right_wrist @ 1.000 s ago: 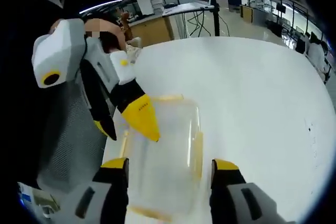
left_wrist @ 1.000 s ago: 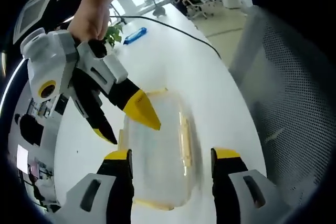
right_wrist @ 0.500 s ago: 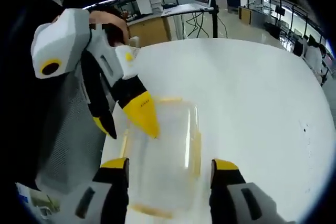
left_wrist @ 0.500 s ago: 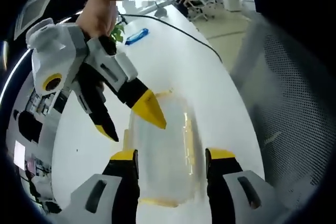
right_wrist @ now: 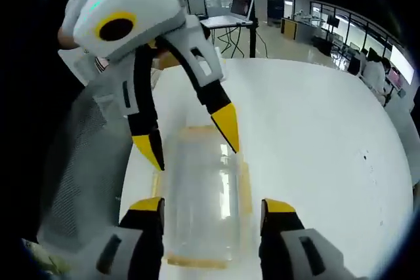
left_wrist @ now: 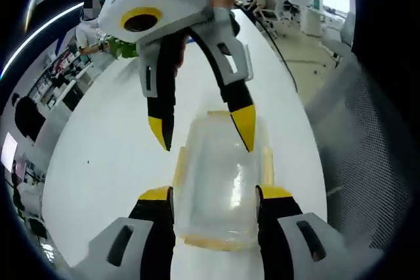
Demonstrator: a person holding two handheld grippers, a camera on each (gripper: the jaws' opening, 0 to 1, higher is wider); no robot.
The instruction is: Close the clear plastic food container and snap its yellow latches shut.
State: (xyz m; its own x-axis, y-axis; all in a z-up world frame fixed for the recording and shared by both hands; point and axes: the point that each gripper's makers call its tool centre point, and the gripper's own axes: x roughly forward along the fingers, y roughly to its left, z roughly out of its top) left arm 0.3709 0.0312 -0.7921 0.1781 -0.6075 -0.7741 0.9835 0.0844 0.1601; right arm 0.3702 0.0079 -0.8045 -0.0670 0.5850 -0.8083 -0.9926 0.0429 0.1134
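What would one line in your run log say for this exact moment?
stage: closing container | left gripper: open, straddling clear container | right gripper: open, straddling opposite end | yellow latches: state unclear | surface: white table

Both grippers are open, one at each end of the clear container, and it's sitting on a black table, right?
Not quite: the table is white, not black, as the right gripper view shows. The rest holds: the clear container lies between the open jaws of the right gripper, and the left gripper reaches in open at its far end.
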